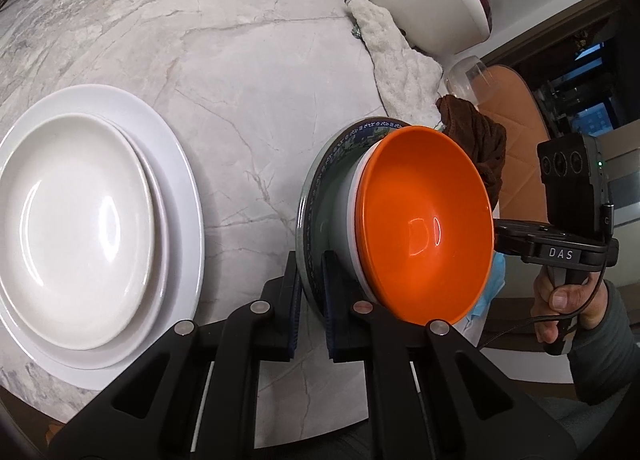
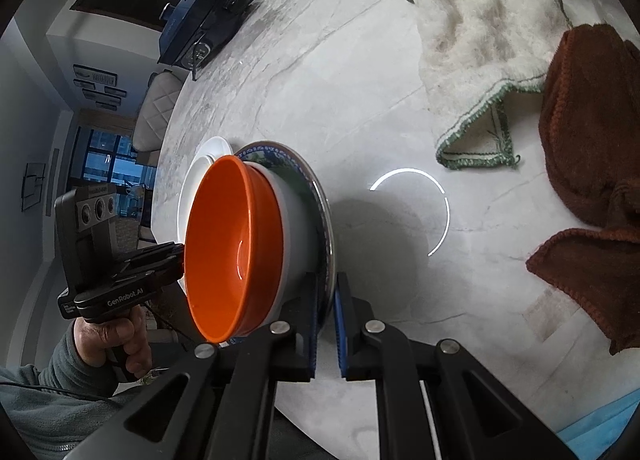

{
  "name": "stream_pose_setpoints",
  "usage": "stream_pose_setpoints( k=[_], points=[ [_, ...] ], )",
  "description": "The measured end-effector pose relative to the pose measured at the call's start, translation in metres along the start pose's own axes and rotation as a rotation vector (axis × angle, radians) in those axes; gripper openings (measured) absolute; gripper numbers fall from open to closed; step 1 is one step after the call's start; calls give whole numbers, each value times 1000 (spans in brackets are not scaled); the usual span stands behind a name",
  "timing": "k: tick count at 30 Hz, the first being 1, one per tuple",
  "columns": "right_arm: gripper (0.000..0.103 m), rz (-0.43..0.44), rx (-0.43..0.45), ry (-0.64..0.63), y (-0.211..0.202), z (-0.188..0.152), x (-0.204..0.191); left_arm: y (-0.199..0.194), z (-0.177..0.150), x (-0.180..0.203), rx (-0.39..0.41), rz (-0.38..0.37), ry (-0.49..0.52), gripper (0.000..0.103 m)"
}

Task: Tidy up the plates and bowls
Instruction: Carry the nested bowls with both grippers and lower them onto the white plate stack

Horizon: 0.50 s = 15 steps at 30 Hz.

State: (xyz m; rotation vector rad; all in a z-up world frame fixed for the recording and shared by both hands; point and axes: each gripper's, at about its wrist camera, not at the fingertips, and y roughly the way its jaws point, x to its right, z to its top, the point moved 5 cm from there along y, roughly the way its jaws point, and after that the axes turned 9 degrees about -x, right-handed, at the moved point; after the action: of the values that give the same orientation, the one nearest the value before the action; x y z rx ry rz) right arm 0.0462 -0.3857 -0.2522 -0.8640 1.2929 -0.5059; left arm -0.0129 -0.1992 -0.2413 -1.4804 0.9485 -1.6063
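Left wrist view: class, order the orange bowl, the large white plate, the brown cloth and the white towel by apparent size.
1. large white plate
2. orange bowl, though it sits nearer the camera
3. white towel
4. brown cloth, partly hidden behind the bowl, so unsure

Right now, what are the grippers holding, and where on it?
Both grippers hold the blue-patterned plate by its rim: the left gripper on one edge, the right gripper on the opposite edge. On it ride a white bowl and an orange bowl.
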Motion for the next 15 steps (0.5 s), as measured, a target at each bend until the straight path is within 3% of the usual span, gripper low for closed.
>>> stream_pose_setpoints(
  k=[8,15],
  points=[
    [12,6,19,-60,-1,19,-62,-73,0,-29,70,7,-28,6],
    [12,28,4,-125,30,45,-128,-135,-12,-89,116,30,-68,5]
  ],
)
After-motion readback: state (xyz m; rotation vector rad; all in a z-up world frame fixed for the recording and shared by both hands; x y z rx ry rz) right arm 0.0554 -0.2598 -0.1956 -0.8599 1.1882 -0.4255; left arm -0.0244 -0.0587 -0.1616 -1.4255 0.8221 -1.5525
